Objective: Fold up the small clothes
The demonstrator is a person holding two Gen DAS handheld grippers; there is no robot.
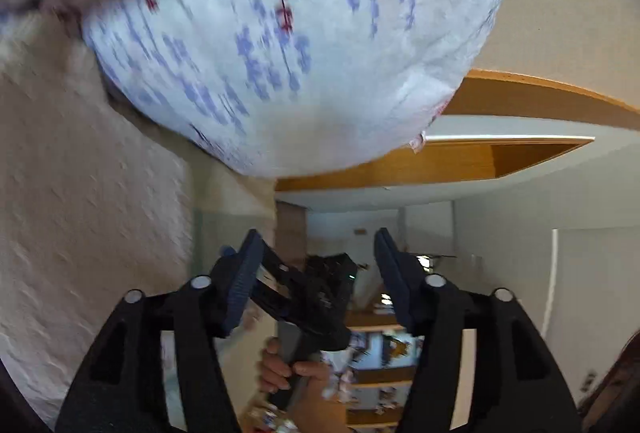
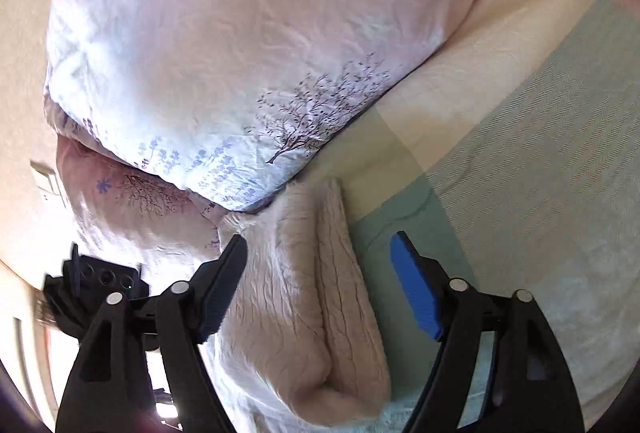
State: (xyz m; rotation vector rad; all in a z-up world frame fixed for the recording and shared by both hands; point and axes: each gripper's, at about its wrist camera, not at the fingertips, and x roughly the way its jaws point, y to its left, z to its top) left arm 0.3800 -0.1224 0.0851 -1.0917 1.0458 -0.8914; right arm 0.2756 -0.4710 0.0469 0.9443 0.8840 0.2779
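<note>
Black right tongs gape wide over folded beige cloth, holding nothing.

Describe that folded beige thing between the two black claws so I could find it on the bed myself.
Start from the big pink quilt printed with trees and a green clover. Just below its lower edge, on the bed's checked cover, lies the folded beige cloth, in front of the open right gripper. Unlike the smooth printed quilt, it is plain, crinkly and doubled over into two thick rolls.
</note>
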